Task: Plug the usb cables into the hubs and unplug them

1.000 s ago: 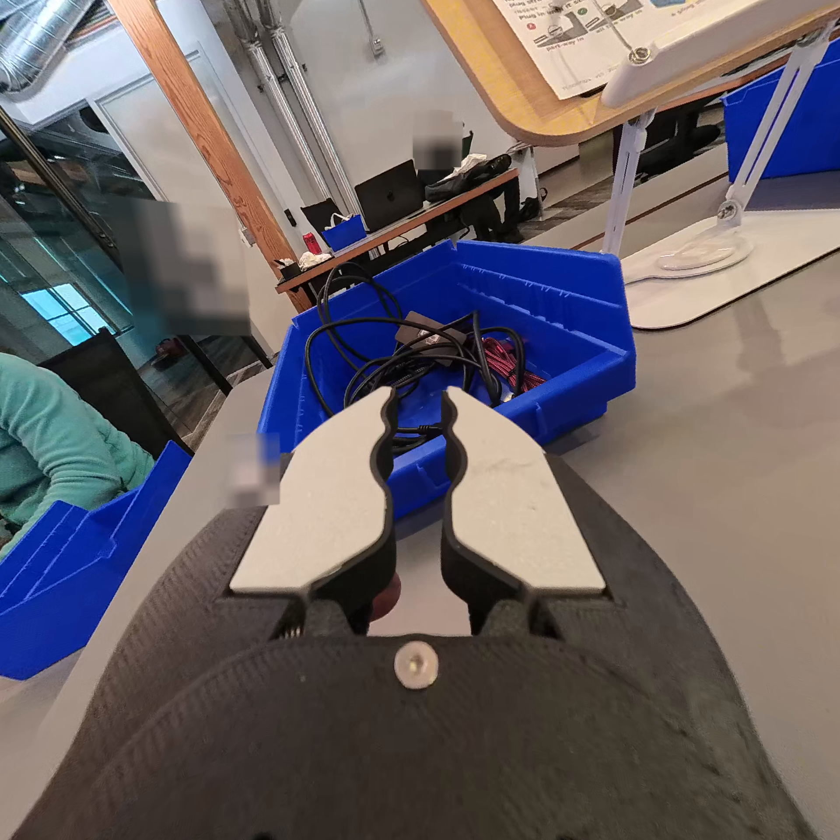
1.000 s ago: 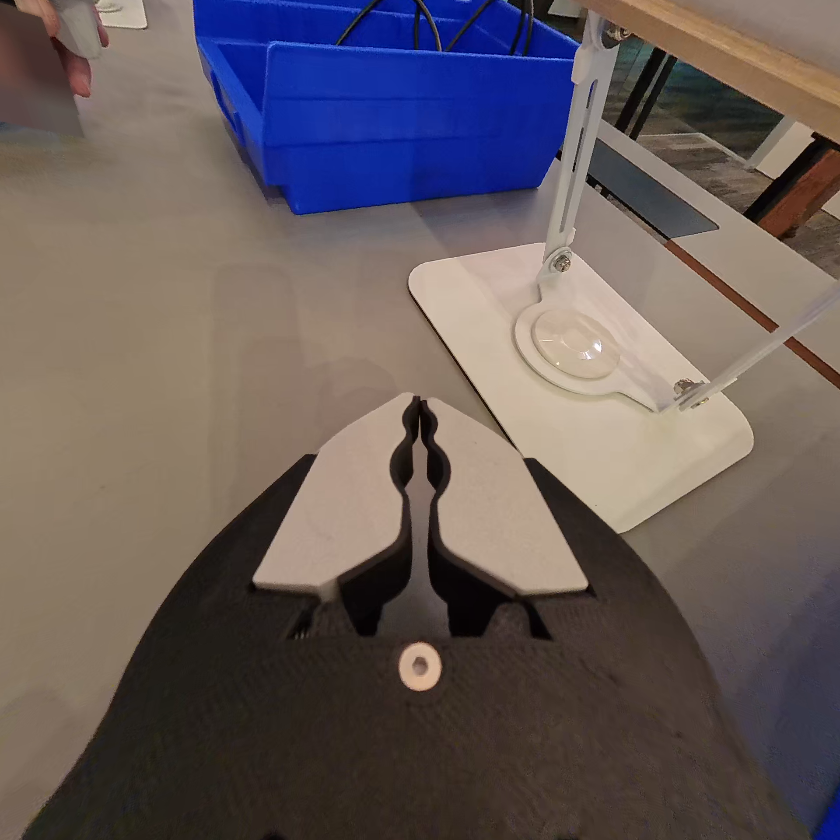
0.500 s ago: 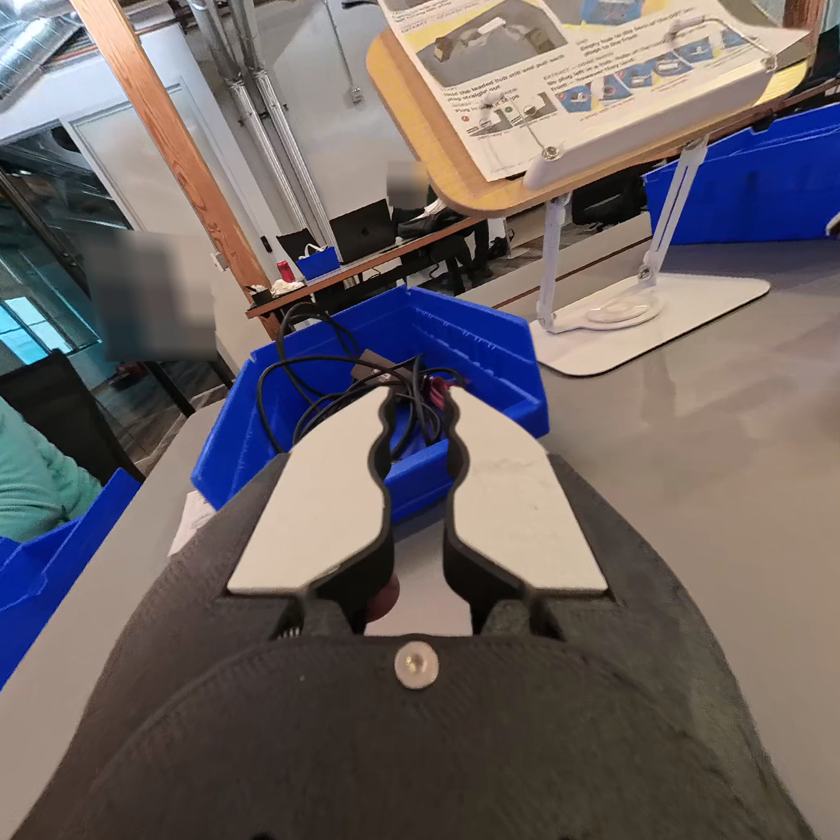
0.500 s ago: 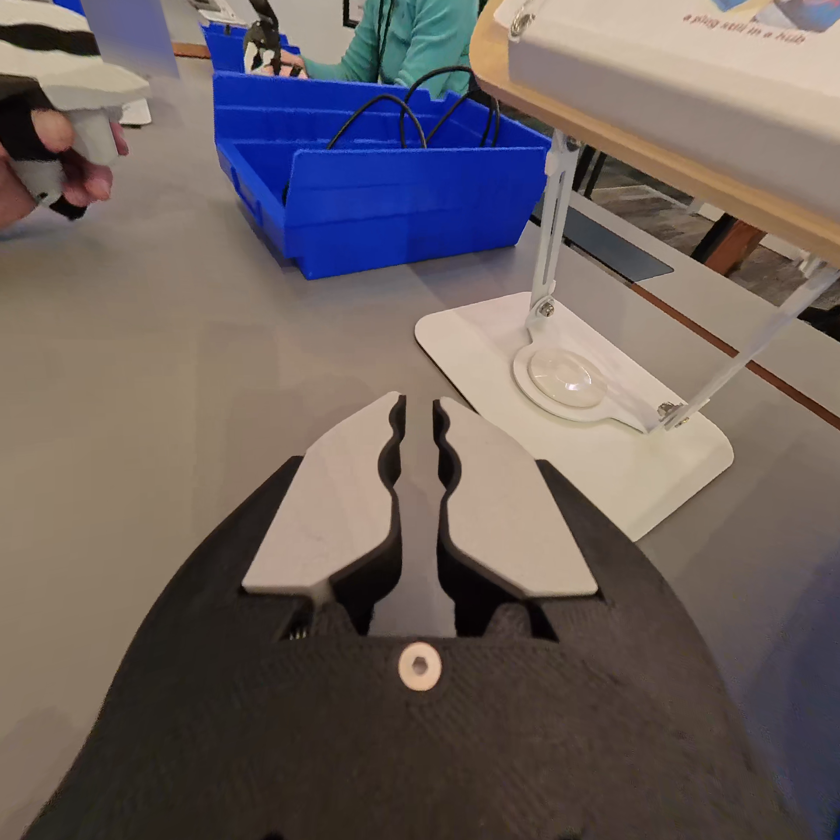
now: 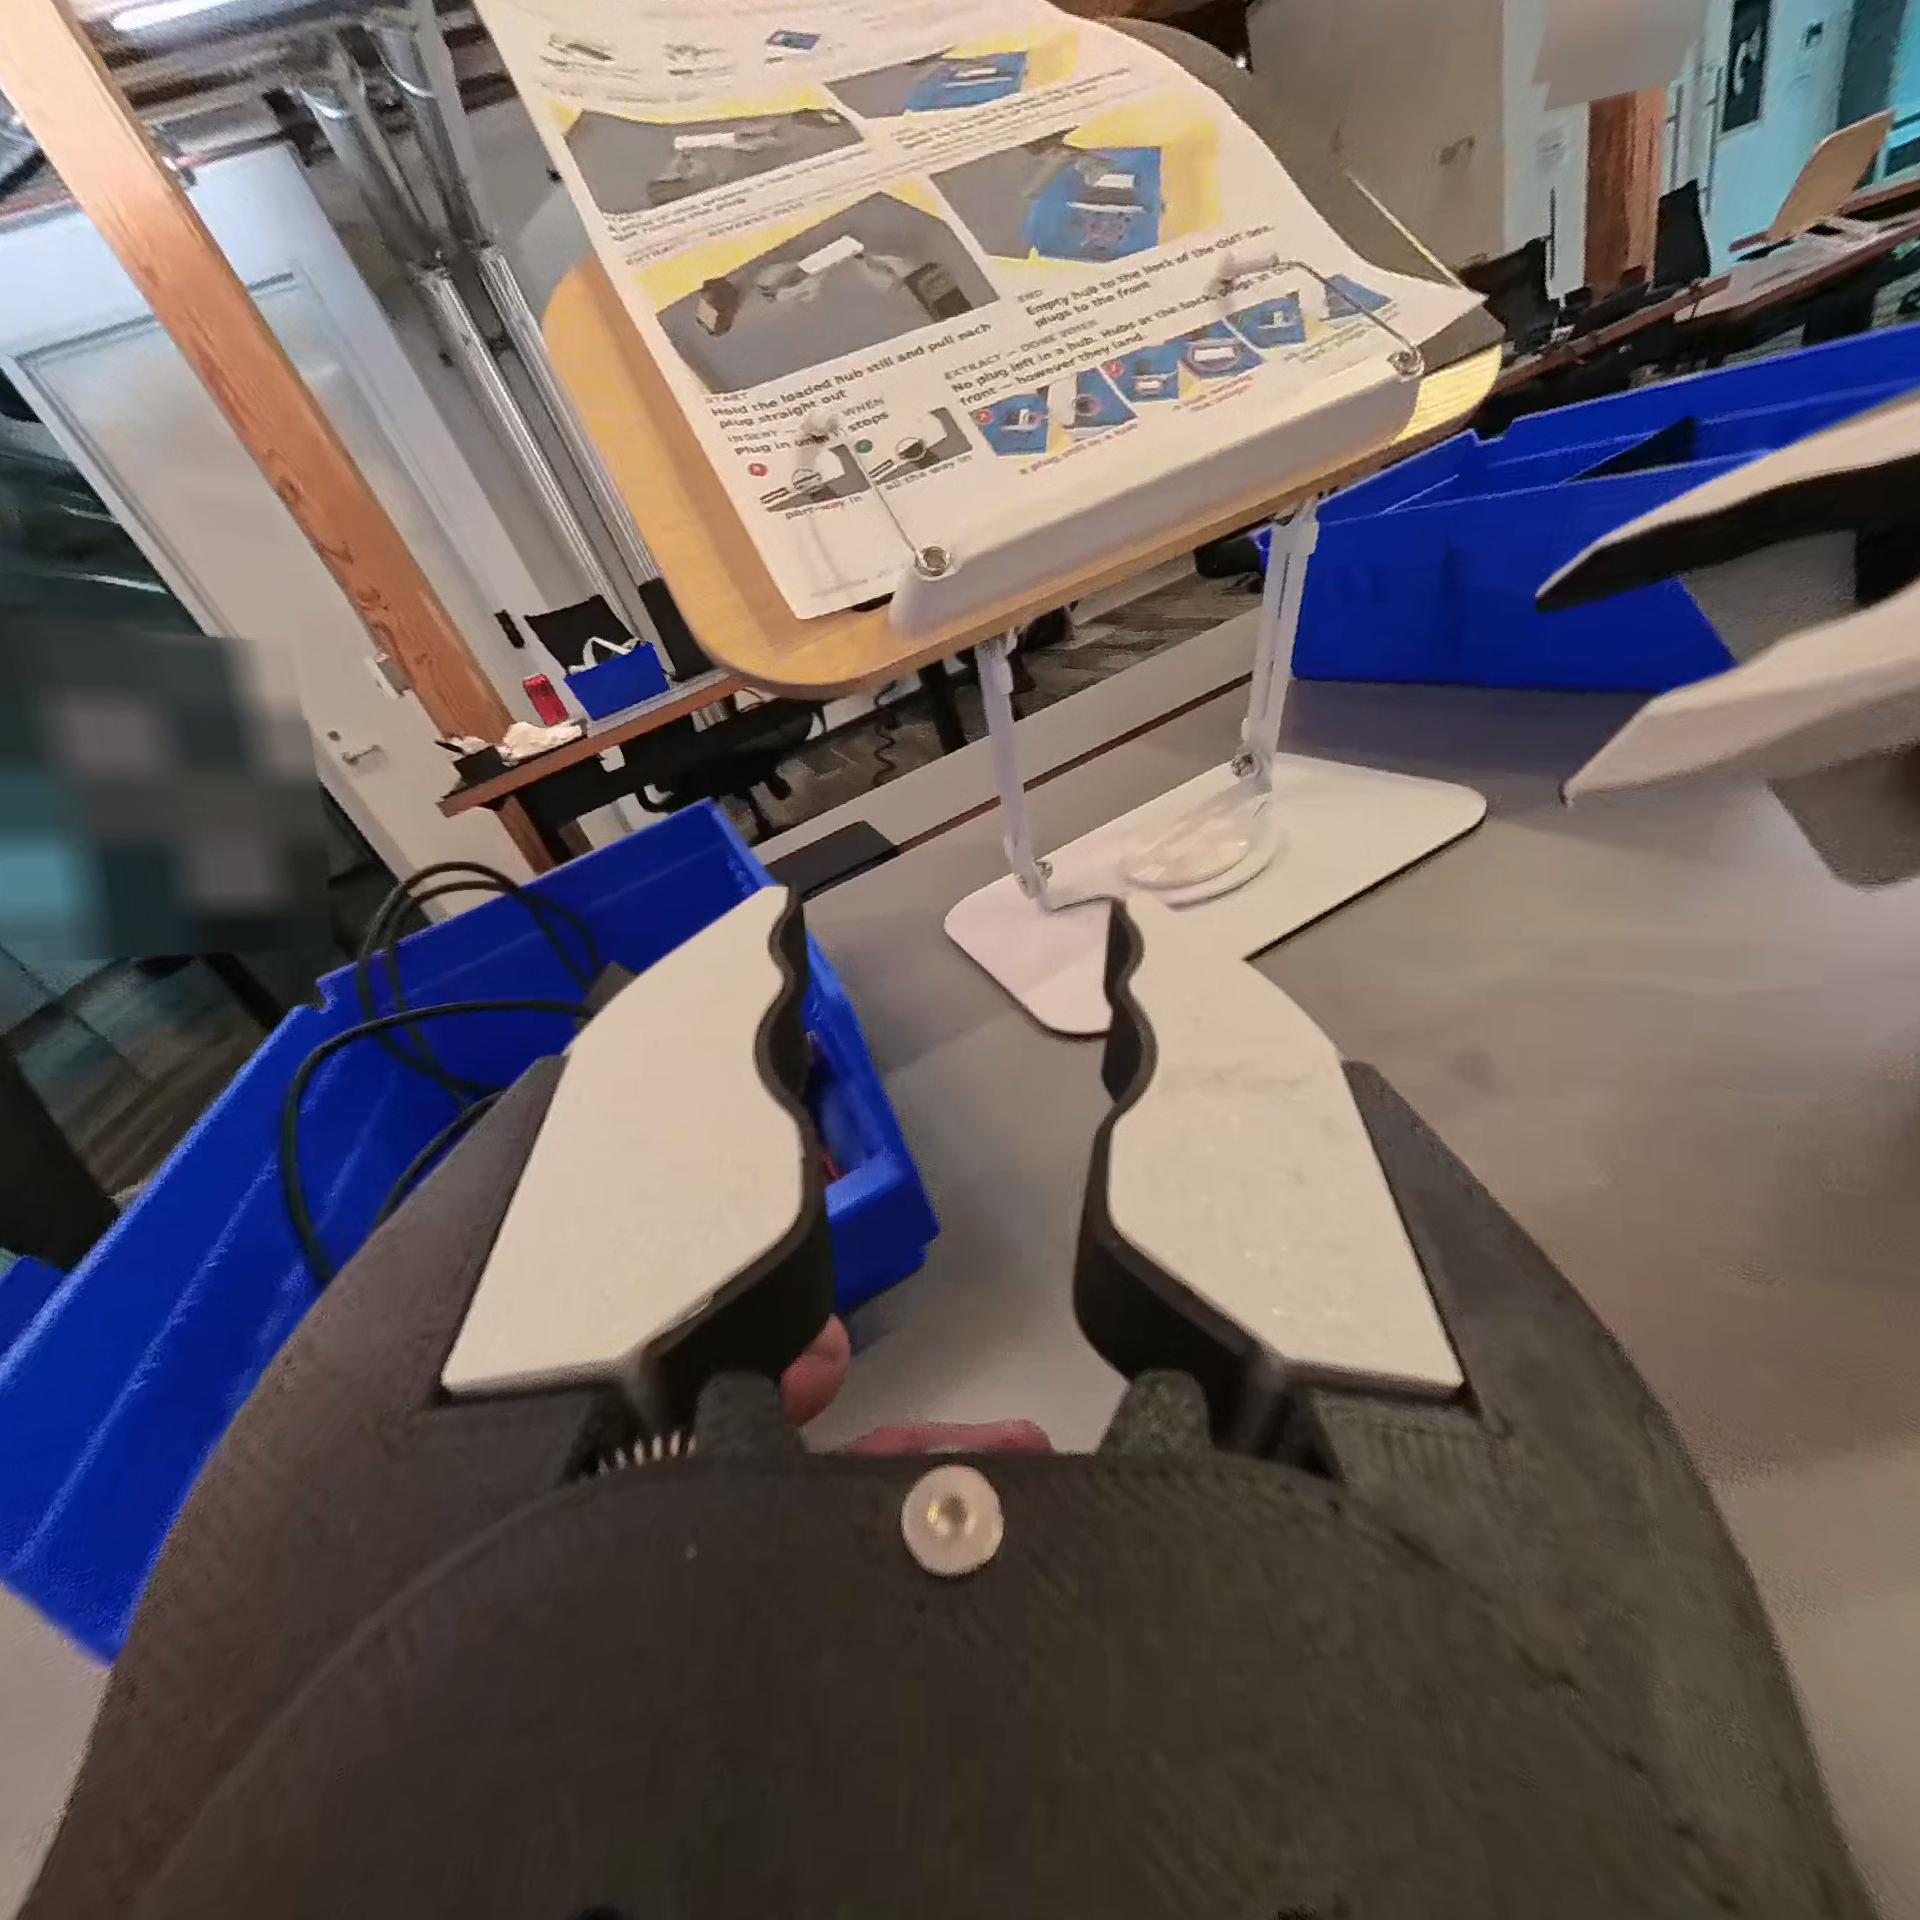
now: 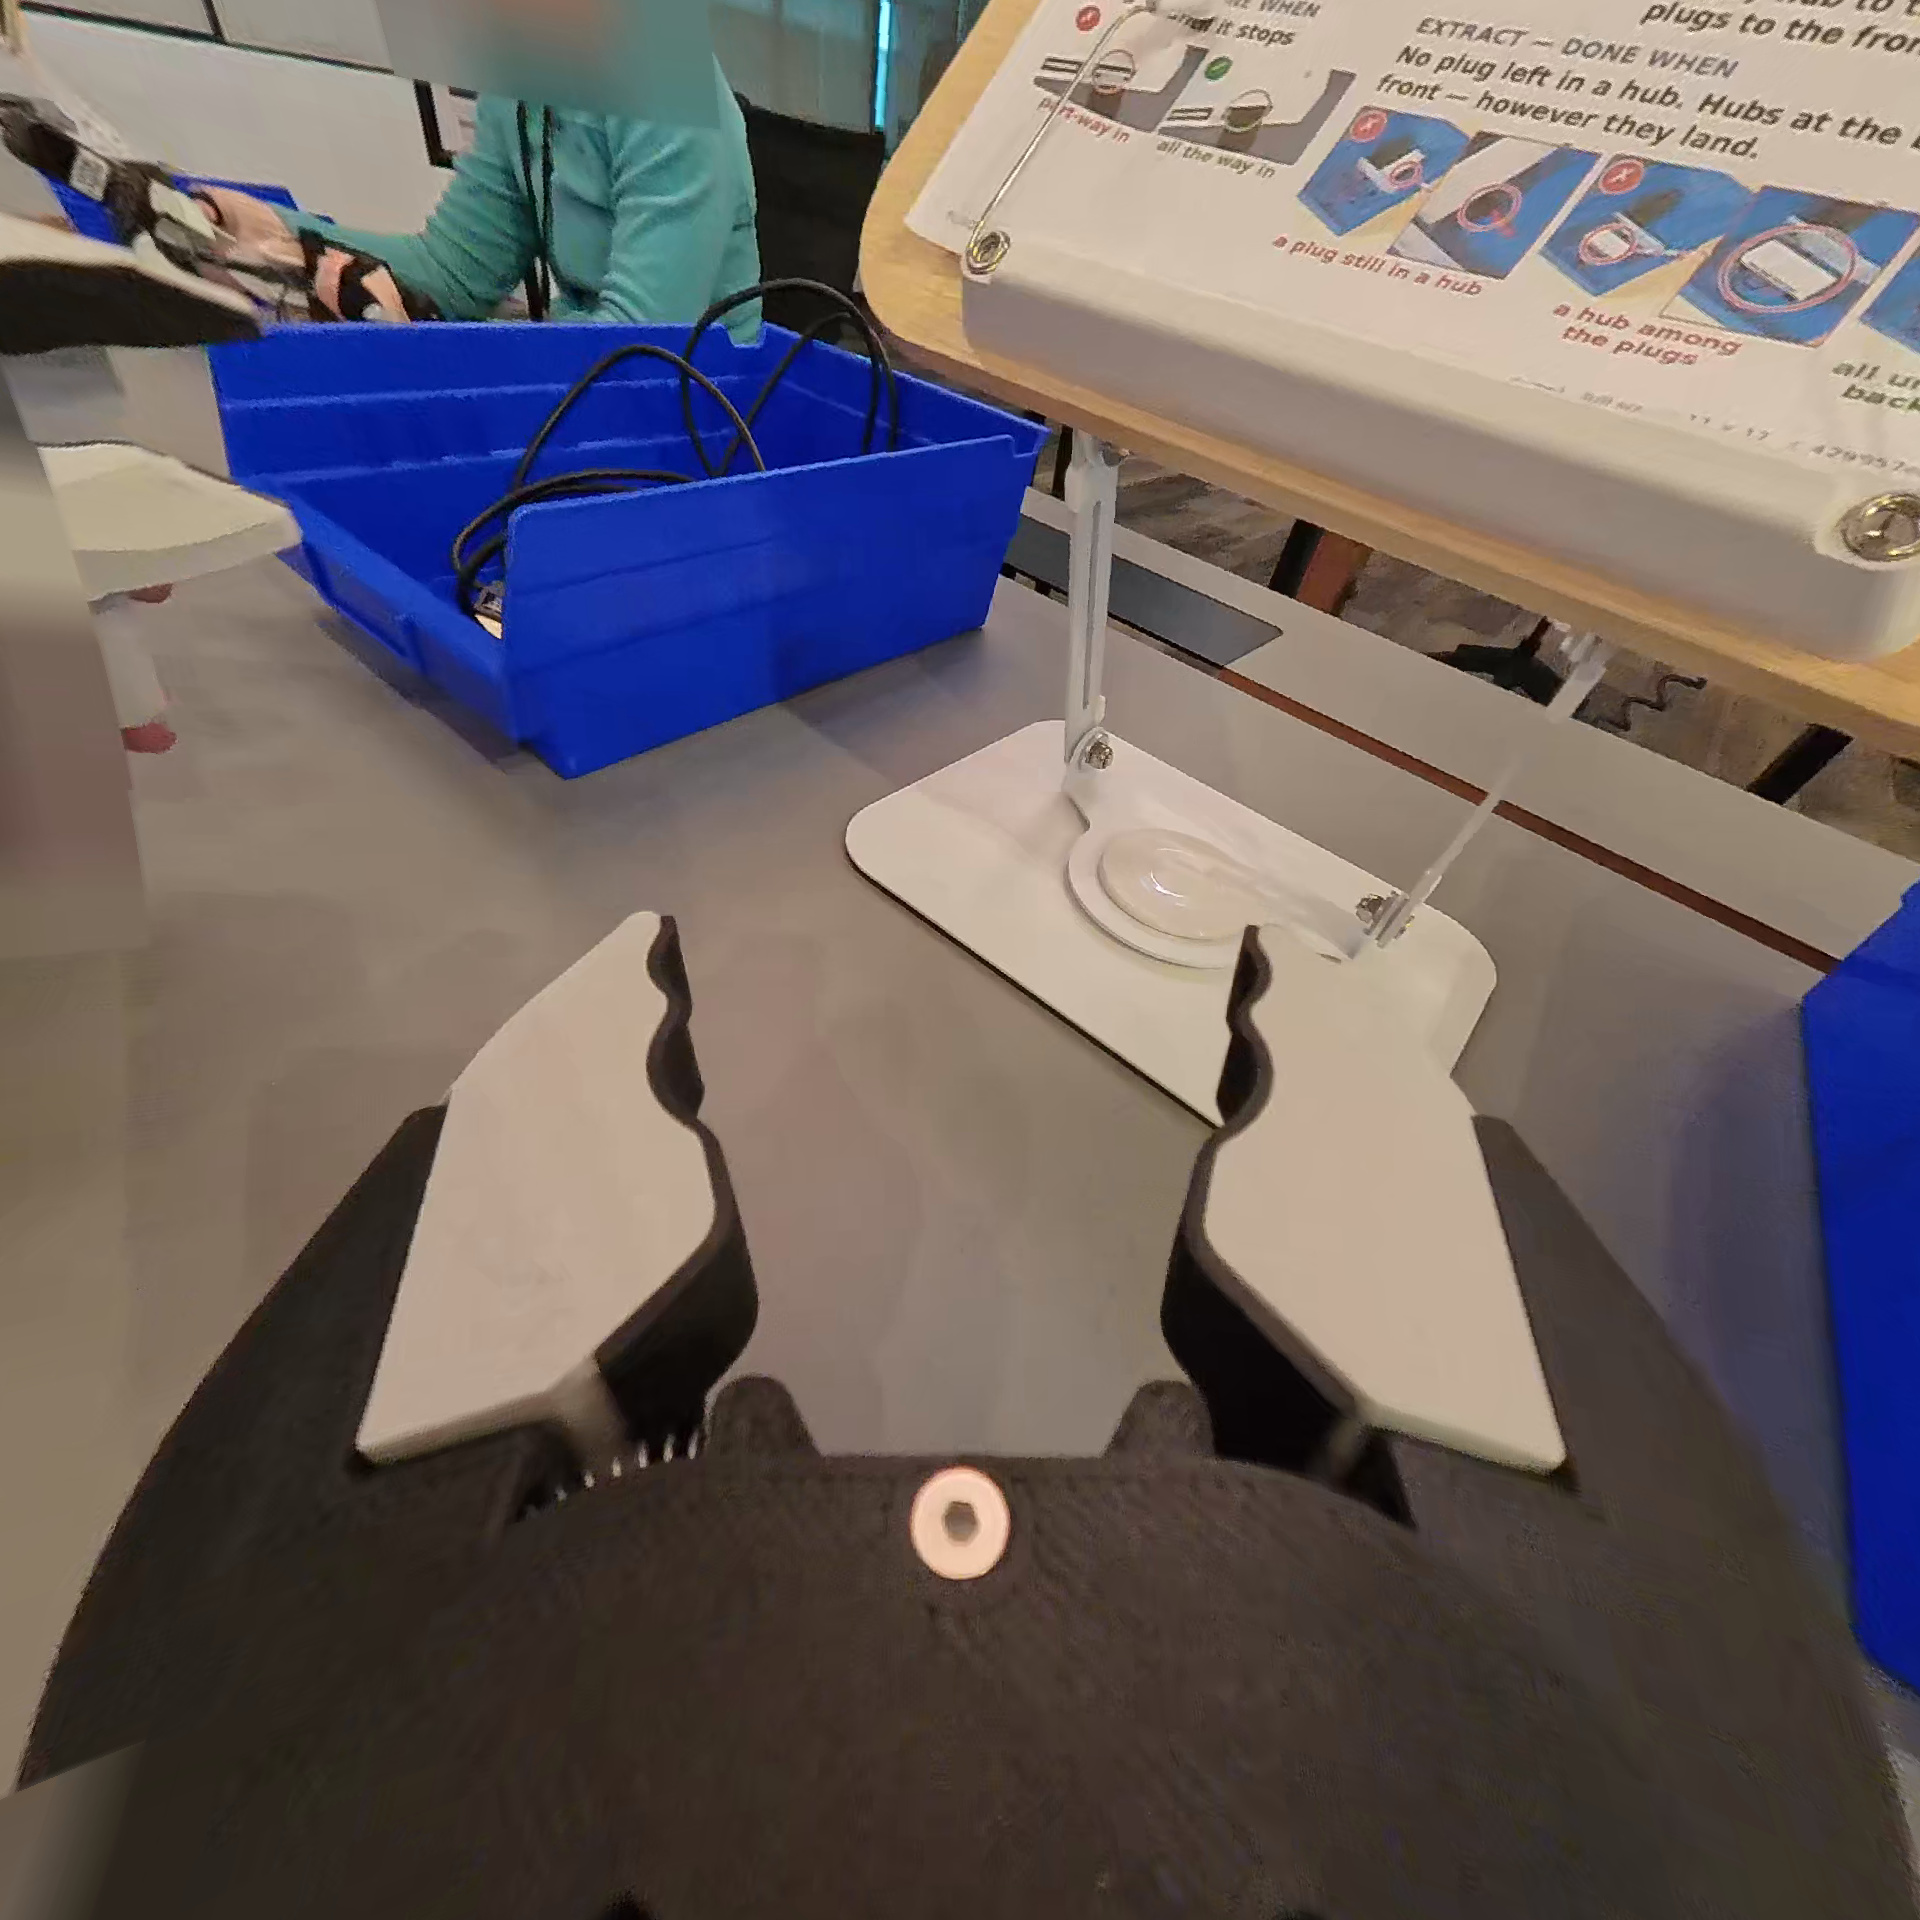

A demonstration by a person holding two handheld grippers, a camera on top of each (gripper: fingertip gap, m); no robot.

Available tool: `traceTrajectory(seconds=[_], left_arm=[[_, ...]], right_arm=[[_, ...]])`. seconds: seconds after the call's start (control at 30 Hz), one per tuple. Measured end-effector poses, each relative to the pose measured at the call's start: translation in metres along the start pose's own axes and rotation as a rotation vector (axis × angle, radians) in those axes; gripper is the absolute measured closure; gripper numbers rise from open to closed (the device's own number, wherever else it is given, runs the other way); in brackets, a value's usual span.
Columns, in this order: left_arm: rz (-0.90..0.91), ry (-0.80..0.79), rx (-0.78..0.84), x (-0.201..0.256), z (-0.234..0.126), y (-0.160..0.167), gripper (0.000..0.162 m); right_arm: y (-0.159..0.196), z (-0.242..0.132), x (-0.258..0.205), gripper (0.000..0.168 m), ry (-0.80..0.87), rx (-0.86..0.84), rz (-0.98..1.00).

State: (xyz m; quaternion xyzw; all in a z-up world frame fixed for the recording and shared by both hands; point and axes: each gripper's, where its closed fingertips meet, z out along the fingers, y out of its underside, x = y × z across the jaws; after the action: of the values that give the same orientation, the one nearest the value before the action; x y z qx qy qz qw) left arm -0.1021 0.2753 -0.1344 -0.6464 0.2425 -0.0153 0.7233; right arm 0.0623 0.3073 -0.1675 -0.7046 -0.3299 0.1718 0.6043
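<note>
A blue bin (image 5: 156,1299) at the left holds a tangle of black USB cables (image 5: 343,1039). It also shows in the right wrist view (image 6: 727,592), with the cables (image 6: 707,416) looping above its rim. I cannot make out a hub inside it. My left gripper (image 5: 951,914) is open and empty, above the grey table just right of the bin. My right gripper (image 6: 956,935) is wide open and empty over bare table, short of the white stand base (image 6: 987,862). Each gripper shows in the other's view, the right one (image 5: 1714,623) and the left one (image 6: 104,301).
A tilted board with an instruction sheet (image 5: 987,312) stands on the white base (image 5: 1351,821) at the middle back. A second blue bin (image 5: 1507,582) is at the back right and shows at the right edge (image 6: 1870,1299). A person in a teal top (image 6: 603,208) sits beyond the bin.
Both grippers have opened, the right one from nearly shut to wide. The left gripper has swung right, off the cable bin. Both views have tilted up toward the board.
</note>
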Motion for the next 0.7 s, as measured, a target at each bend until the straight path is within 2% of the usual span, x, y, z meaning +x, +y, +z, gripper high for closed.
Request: traceTrajectory(seconds=[0.1,0.17,0.27,0.4,0.63,0.7], left_arm=[[-0.058,0.089,-0.042,0.021,0.017,0.000,0.072],[-0.043,0.135,-0.058,0.036,0.027,0.001,0.062],[0.015,0.170,-0.032,0.055,0.039,-0.006,0.058],[0.001,0.216,-0.037,0.073,0.053,-0.004,0.054],[-0.014,0.205,-0.033,0.070,0.054,0.002,0.042],[-0.014,0.219,-0.048,0.072,0.054,0.006,0.045]], right_arm=[[-0.004,-0.005,-0.002,0.068,0.009,0.017,-0.017],[-0.005,-0.006,0.000,0.063,0.017,0.020,-0.018],[0.003,-0.005,0.007,0.059,0.041,0.001,-0.035],[0.015,-0.003,0.014,0.058,0.058,-0.014,0.001],[0.023,0.000,0.018,0.053,0.059,-0.022,0.012],[0.021,0.000,0.016,0.053,0.055,-0.012,-0.001]])
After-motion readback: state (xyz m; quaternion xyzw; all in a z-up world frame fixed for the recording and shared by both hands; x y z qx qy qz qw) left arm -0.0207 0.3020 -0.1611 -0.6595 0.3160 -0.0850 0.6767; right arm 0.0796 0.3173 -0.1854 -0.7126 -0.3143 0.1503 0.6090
